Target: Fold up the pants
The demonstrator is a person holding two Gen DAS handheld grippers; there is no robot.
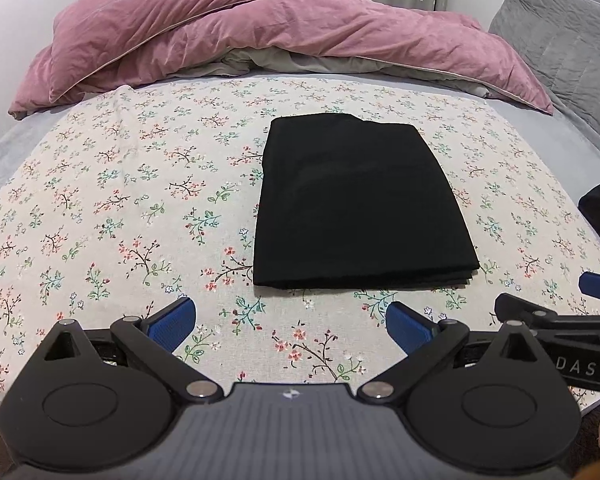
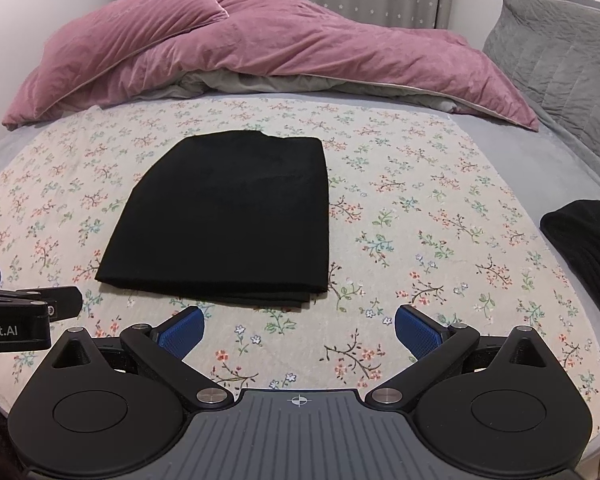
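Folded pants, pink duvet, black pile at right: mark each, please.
folded pants (image 1: pixel 356 204): left wrist view, middle of the top layer.
pink duvet (image 2: pixel 300 48): right wrist view, middle of the rumpled top.
black pile (image 2: pixel 588 236): right wrist view, upper part, at the bed's right edge.

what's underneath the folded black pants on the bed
The black pants lie flat on a floral sheet, which shows all around them. Stacked fabric layers show at their near edge. Anything between the layers is covered and cannot be seen.
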